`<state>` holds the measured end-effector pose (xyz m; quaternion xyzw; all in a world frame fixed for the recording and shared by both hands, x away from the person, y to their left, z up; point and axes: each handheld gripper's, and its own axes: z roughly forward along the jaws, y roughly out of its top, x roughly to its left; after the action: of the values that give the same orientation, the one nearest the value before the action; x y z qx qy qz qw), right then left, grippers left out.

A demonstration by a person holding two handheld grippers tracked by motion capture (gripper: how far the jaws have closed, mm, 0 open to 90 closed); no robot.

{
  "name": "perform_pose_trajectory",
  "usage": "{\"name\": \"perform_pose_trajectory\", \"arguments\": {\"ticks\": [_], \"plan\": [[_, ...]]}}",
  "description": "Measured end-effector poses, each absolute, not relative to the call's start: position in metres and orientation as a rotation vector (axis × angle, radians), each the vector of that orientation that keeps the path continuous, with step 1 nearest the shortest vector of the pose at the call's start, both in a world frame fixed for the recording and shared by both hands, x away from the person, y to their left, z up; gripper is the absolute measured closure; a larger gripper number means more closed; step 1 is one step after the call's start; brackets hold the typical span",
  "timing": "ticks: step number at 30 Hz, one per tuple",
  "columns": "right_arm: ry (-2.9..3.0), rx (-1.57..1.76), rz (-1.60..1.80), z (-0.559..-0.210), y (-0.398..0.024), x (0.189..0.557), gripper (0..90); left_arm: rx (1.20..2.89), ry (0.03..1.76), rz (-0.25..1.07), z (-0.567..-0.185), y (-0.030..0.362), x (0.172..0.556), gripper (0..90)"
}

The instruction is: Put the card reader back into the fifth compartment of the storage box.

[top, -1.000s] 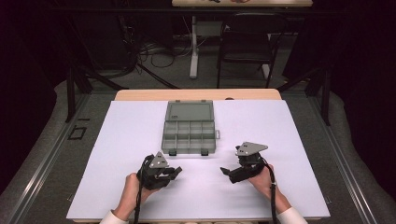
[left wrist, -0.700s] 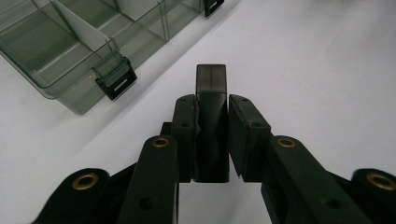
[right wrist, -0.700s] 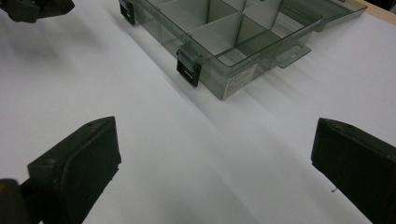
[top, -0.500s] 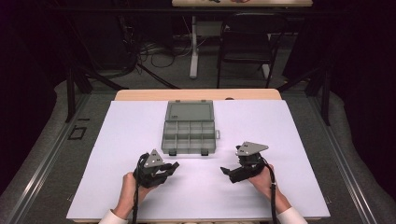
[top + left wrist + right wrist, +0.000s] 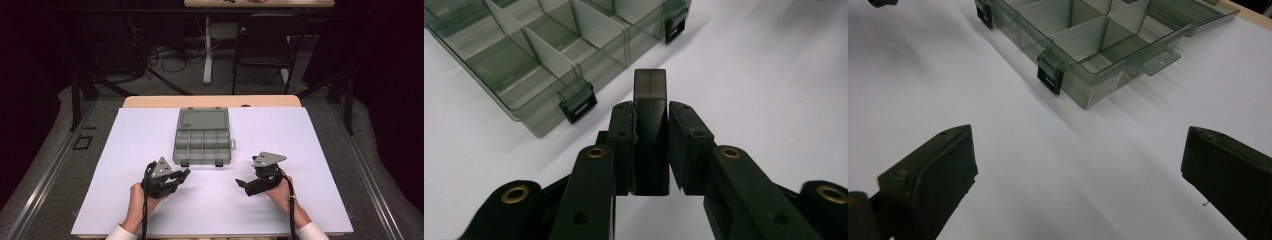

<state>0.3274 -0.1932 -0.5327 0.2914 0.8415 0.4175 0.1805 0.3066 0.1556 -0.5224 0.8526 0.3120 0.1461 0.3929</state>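
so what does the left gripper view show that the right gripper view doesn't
Left gripper view: the left gripper shut on a small dark block that stands up between its jaws, with two black latches of the box beyond. Right gripper view: the right gripper open with bare white table between its jaws, plus the box's open lid and a side tab. Both: the clear grey compartment box with dividers, on the white table.

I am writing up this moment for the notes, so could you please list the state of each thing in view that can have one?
Organizer box: lid open and lying flat behind it, compartments look empty.
Front latches: undone.
Left gripper: shut on a small dark block, held above the white sheet.
Right gripper: open, nothing between its jaws.
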Motion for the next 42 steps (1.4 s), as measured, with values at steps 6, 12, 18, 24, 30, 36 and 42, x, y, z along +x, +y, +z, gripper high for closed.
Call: {"name": "perform_pose_trajectory", "arguments": {"ticks": [6, 12, 18, 24, 30, 36, 42], "plan": [[2.374, 0.825, 1.183, -0.532, -0.193, 0.327, 0.6, 2.144, 0.787, 0.389, -0.521, 0.154, 0.311, 73.2], [2.38, 0.823, 1.182, -0.534, -0.193, 0.328, 0.6, 2.123, 0.792, 0.405, -0.519, 0.157, 0.315, 73.2], [2.378, 0.823, 1.179, -0.533, -0.192, 0.327, 0.6, 2.105, 0.793, 0.411, -0.515, 0.157, 0.318, 73.2], [2.375, 0.827, 1.177, -0.533, -0.193, 0.327, 0.6, 2.088, 0.788, 0.428, -0.511, 0.157, 0.32, 73.2], [2.376, 0.823, 1.176, -0.533, -0.192, 0.327, 0.6, 2.075, 0.791, 0.44, -0.507, 0.158, 0.324, 73.2], [2.37, 0.823, 1.178, -0.532, -0.192, 0.327, 0.7, 2.065, 0.793, 0.452, -0.503, 0.158, 0.328, 73.2], [2.375, 0.828, 1.176, -0.533, -0.192, 0.327, 0.6, 2.055, 0.792, 0.466, -0.499, 0.158, 0.334, 73.2]]}}
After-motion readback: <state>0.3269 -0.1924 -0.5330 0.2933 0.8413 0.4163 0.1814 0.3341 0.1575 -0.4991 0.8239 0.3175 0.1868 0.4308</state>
